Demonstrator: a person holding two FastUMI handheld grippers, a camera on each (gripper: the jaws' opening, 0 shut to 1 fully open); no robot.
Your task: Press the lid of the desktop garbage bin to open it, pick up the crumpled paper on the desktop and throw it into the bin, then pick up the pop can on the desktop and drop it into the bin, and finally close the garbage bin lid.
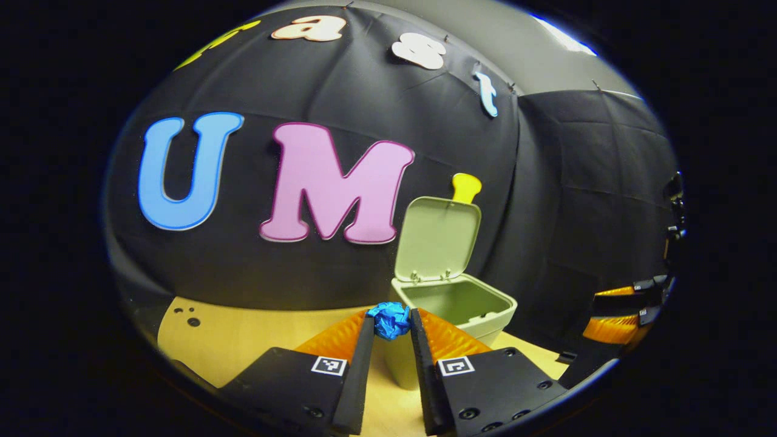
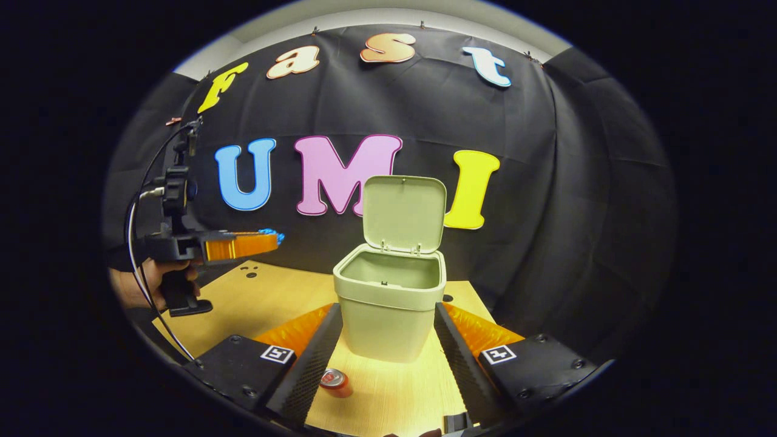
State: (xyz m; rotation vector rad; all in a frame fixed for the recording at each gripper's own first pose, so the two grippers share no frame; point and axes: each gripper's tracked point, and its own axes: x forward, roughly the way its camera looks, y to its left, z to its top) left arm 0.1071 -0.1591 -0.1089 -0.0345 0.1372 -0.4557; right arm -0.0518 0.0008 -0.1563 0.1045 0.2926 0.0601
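The left tool was clamped on the light, soft, crushable blue crumpled paper ball, held at 9 o'clock of the open pale-green plastic bin, while the right tool stood apart.

Left gripper: two black base plates, each w/ a square black-and-white marker tag near the inner edge and round black screws toward the outer corners. Ribbed orange panels are fitted ahead of the plates.

Right gripper: same build; black plates, one marker tag per plate, screws at corners, ribbed orange panels.

In the right gripper view the left gripper is seen side-on: black body, black grip handle, black mast on top, thin cables looped behind. Handle is gripped by a hand.
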